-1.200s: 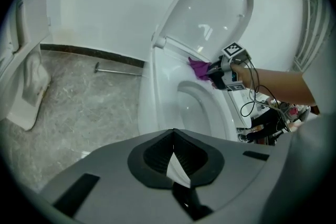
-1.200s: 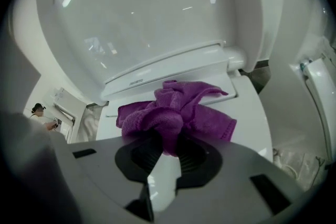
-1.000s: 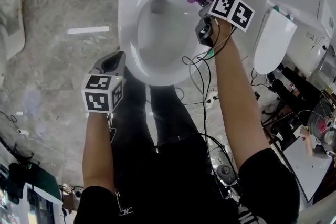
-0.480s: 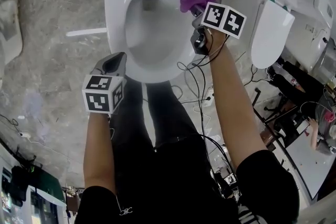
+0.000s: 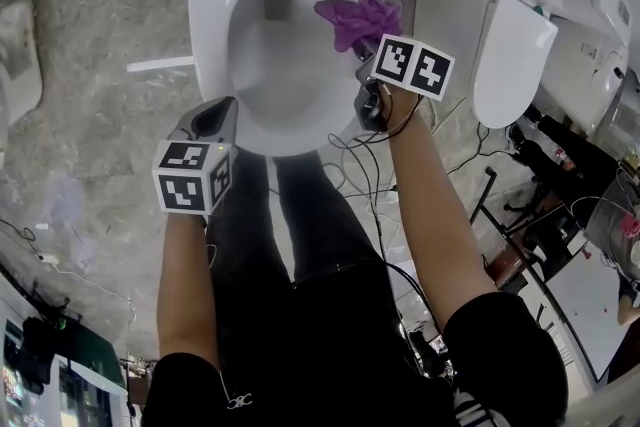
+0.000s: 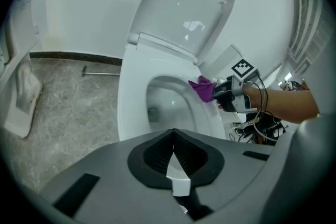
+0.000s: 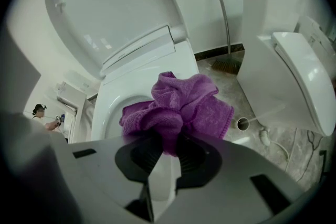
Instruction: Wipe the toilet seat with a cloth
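A: Fingers [image 7: 163,183] of the right gripper [image 7: 169,153]: status?
B: Right gripper view: clamped on a bunched purple cloth [image 7: 178,105], which projects ahead so fabric meets the toilet seat [image 7: 107,107] first.
A: Left gripper view?
B: The left gripper [image 6: 175,152] is closed, empty, parked at the front rim, probably clear of the wiping path.
A: Head view?
B: Cloth rests on the seat's right side, beside the bowl [image 5: 275,55].
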`<action>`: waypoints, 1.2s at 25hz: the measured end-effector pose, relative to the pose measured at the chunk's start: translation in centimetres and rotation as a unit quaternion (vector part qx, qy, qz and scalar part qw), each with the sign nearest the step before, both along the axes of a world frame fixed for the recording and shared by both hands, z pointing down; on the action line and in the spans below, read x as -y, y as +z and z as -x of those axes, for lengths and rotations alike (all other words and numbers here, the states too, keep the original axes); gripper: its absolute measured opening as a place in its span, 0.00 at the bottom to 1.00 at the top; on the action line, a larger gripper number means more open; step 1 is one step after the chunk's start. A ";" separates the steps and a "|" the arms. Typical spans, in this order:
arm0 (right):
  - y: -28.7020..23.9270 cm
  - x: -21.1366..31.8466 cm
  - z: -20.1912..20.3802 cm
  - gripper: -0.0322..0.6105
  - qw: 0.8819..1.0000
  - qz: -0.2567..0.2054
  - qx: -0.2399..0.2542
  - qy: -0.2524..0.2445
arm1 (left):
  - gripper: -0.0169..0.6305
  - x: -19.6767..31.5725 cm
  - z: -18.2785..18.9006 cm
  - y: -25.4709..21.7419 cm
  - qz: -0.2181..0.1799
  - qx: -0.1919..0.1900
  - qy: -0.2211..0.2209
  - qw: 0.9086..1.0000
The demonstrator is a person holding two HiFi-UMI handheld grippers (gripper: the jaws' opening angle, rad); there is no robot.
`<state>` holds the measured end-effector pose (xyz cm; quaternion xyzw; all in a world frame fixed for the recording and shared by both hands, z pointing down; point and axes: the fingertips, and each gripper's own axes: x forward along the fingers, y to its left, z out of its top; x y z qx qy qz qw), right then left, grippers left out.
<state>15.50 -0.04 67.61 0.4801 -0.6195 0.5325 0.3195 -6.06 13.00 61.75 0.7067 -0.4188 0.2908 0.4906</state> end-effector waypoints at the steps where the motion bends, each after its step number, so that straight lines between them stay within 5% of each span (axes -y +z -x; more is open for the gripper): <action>1: 0.0 -0.7 -0.2 0.17 1.000 0.006 0.000 0.002 | 0.04 0.0 -0.3 -0.1 -0.002 0.002 0.002 1.000; 6: -0.2 -4.4 -0.9 0.17 0.999 0.038 0.011 0.013 | 0.04 0.3 -2.2 -1.2 -0.009 0.005 0.001 1.000; 14: -0.3 -8.3 -1.7 0.17 0.997 0.055 0.011 -0.044 | 0.04 0.7 -6.5 -2.8 -0.014 -0.001 -0.009 1.000; 20: -0.4 -8.9 -1.7 0.17 0.990 0.038 -0.037 -0.132 | 0.04 0.4 -8.3 -3.4 0.006 -0.023 -0.027 0.999; 30: -2.6 -6.2 -1.6 0.17 0.981 -0.064 -0.065 -0.172 | 0.04 2.7 -6.5 -3.1 0.009 -0.039 -0.009 0.999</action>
